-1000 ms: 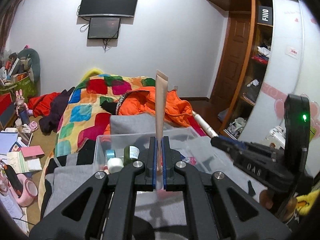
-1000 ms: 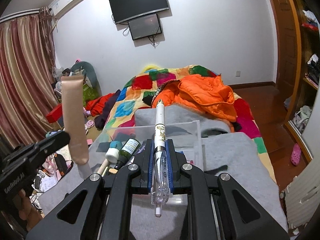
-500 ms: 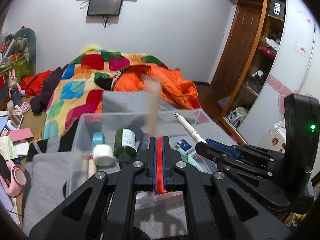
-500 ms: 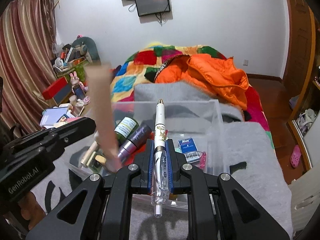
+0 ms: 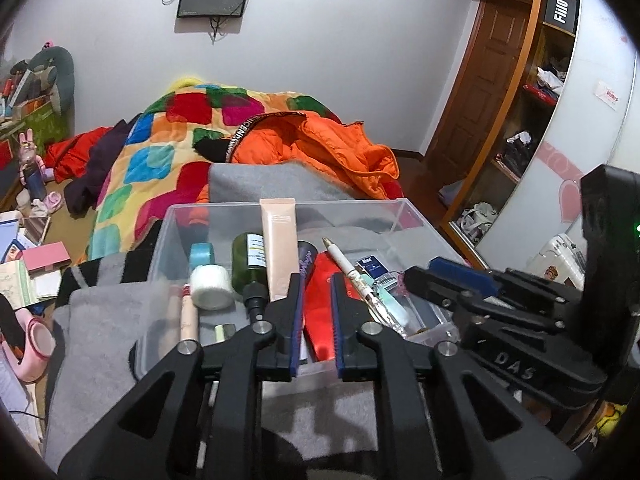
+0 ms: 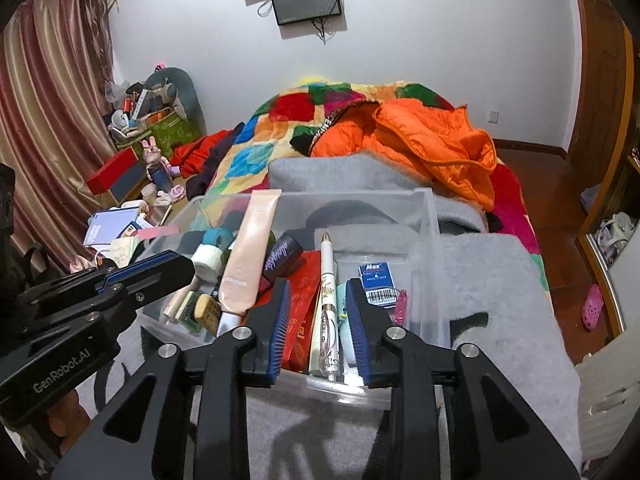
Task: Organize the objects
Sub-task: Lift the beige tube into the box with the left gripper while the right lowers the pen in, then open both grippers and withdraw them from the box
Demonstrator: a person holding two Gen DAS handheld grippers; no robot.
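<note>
Both claws have just been opening above the clear bin [image 6: 434, 216]: the left claw [image 5: 314, 312] and right claw [image 6: 316, 320] stand apart, nothing gripped. The peach tube [image 6: 250, 256] and pen [image 6: 327, 276] are seen lying inside the bin among bottles and tape, so this stowing step is judged done; remaining items cannot be told.

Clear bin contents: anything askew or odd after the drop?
Only the beige tube stands out: it lies slanted in the clear bin, propped on the other items with its crimped end up at the far rim. The pen lies flat. No spills or damage visible.
</note>
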